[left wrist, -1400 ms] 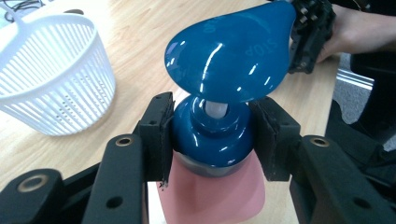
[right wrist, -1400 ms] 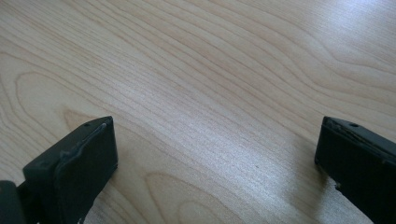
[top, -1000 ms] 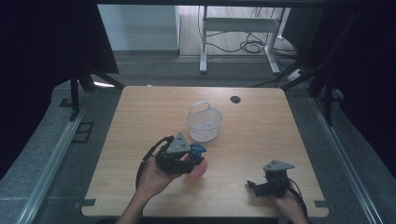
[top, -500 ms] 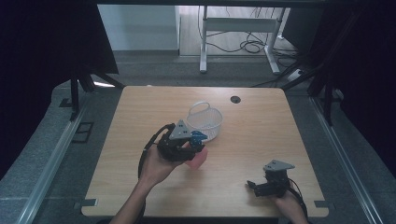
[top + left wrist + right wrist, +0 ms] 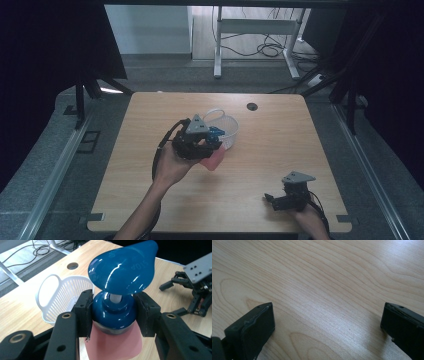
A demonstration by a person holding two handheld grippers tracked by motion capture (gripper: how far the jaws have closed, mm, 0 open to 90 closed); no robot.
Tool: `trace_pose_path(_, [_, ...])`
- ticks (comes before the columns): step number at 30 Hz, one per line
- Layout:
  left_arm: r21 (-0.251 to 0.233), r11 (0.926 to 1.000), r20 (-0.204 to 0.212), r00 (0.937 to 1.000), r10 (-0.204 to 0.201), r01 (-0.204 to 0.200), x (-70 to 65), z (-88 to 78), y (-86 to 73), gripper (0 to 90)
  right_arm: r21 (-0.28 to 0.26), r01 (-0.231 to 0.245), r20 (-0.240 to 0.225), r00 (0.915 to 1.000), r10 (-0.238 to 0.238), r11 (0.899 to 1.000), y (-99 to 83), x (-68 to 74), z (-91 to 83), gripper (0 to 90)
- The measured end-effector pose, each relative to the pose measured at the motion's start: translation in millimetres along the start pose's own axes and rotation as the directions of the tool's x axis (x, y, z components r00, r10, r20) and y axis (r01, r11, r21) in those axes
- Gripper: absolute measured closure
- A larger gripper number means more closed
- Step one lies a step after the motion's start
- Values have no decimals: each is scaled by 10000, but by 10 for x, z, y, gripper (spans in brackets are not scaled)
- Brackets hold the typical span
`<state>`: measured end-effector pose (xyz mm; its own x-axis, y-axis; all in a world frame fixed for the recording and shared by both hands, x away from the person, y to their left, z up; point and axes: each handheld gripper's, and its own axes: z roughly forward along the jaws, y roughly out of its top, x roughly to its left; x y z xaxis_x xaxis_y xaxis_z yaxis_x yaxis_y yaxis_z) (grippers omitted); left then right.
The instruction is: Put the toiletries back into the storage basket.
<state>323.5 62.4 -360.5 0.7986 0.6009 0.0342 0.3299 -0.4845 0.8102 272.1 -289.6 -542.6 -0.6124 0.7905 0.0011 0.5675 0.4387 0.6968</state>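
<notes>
White basket (image 5: 223,128) blocks mid-table — bare wood (image 5: 280,145) around.

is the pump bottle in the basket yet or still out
Out. The left tool holds the bottle above the table, beside the basket.

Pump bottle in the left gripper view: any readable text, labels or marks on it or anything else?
"STOP" – raised letters, seen upside down, on the blue pump head of the pink pump bottle that the left gripper clamps at the collar.
More embossed marks at the head's other end are too faint to read.
No text on the white basket, the table or the right gripper.
</notes>
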Motion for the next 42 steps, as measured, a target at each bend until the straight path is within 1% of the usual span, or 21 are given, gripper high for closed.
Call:
trace_pose_path(2, [-20,10000,-62,10000,-39,39,26,5,62,530,3,5,2,10000,-5,10000,0,0,0,0])
trace_pose_path(3, [-20,10000,-62,10000,-39,39,26,5,62,530,0,4,3,10000,-4,10000,0,0,0,0])
trace_pose_path(4, [-45,10000,-114,9999,-83,82,45,11,104,530,1,4,2,10000,-4,10000,0,0,0,0])
trace_pose_path(5, [-45,10000,-114,9999,-83,82,45,11,104,530,1,4,2,10000,-4,10000,0,0,0,0])
trace_pose_path(8, [-26,9999,-182,9998,-102,101,75,23,170,530,3,3,2,10000,-3,10000,0,0,0,0])
trace_pose_path(11, [68,9999,-265,9996,-71,73,110,47,243,530,-1,-2,4,10000,2,10000,0,0,0,0])
trace_pose_path(15, [40,9999,-425,9990,-99,100,156,101,355,530,-27,-15,12,10000,15,10000,-1,2,3,0])
trace_pose_path(22, [-11,9999,-636,9979,-148,147,224,166,445,530,-51,57,12,10000,-57,10000,-2,-1,6,0])
trace_pose_path(29, [-177,9992,-874,9954,-385,371,313,255,508,530,-34,107,20,9999,-107,9999,-3,-3,5,0])
trace_pose_path(31, [-201,9990,-1023,9939,-421,402,346,305,530,530,-60,55,8,10000,-55,10000,-1,0,7,0])
trace_pose_path(33, [-154,9992,-1062,9936,-388,374,359,318,538,530,-56,37,-2,10000,-37,10000,-1,2,7,0])
trace_pose_path(36, [-247,9986,-1146,9922,-486,461,383,376,559,530,-60,46,-3,10000,-46,10000,-1,2,7,0])
trace_pose_path(38, [-198,9990,-1244,9913,-426,404,404,409,575,530,-59,50,-7,10000,-50,10000,-1,1,7,0])
trace_pose_path(39, [-262,9986,-1281,9906,-485,455,411,432,581,530,-60,53,-10,10000,-53,10000,-1,1,7,0])
trace_pose_path(42, [-173,9988,-1420,9887,-471,451,441,481,600,530,-58,55,-12,10000,-55,10000,-1,1,7,0])
